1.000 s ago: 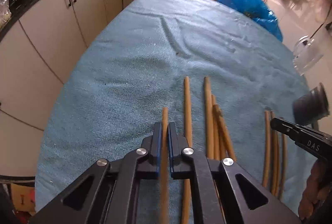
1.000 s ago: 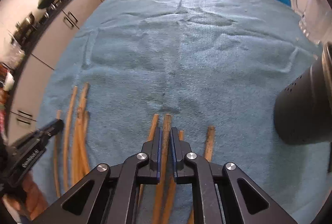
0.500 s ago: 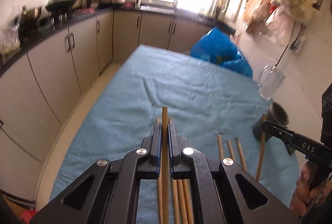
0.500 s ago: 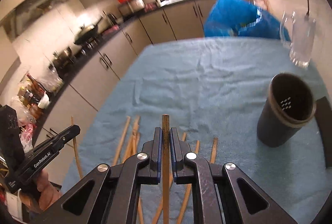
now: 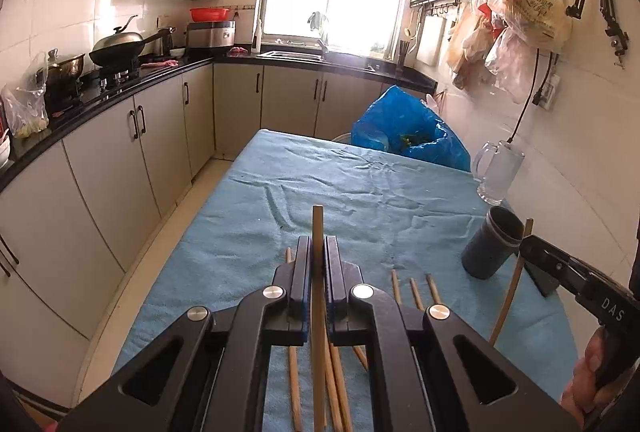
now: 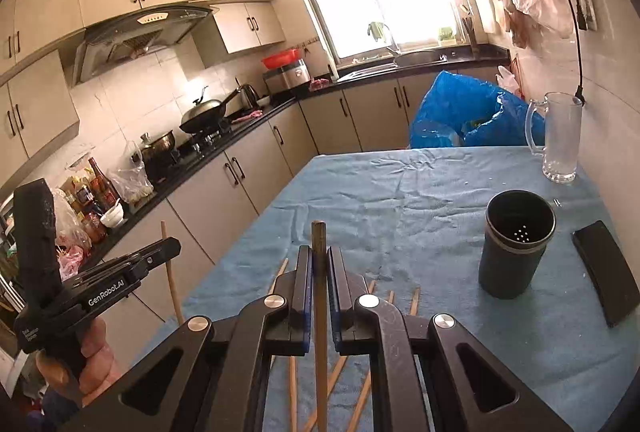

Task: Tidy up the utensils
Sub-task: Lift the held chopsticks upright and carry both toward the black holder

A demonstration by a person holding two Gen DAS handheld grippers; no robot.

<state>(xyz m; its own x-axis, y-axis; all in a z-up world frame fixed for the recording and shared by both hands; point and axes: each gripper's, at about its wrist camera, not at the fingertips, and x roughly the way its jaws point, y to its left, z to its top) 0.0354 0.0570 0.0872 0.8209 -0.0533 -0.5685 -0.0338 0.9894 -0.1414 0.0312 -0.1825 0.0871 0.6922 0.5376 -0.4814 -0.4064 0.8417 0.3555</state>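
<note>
My left gripper [image 5: 318, 252] is shut on a wooden chopstick [image 5: 318, 228] and holds it upright above the blue towel. My right gripper [image 6: 319, 264] is shut on another chopstick [image 6: 319, 236], also raised. Several loose chopsticks [image 5: 414, 290] lie on the towel below both grippers; they also show in the right wrist view [image 6: 414, 300]. A dark round utensil holder [image 6: 516, 244] stands upright and empty to the right, also seen in the left wrist view [image 5: 492, 248]. The right gripper with its chopstick [image 5: 516, 272] shows beside the holder in the left wrist view.
A blue towel [image 6: 400, 192] covers the table. A glass mug [image 6: 558, 136] stands at the far right. A black phone [image 6: 606, 268] lies right of the holder. A blue plastic bag [image 5: 408, 132] sits behind the table's far end. Kitchen cabinets [image 5: 100, 168] run along the left.
Both grippers have lifted their chopsticks off the towel and tilted up from looking down at the table to looking across the kitchen.
</note>
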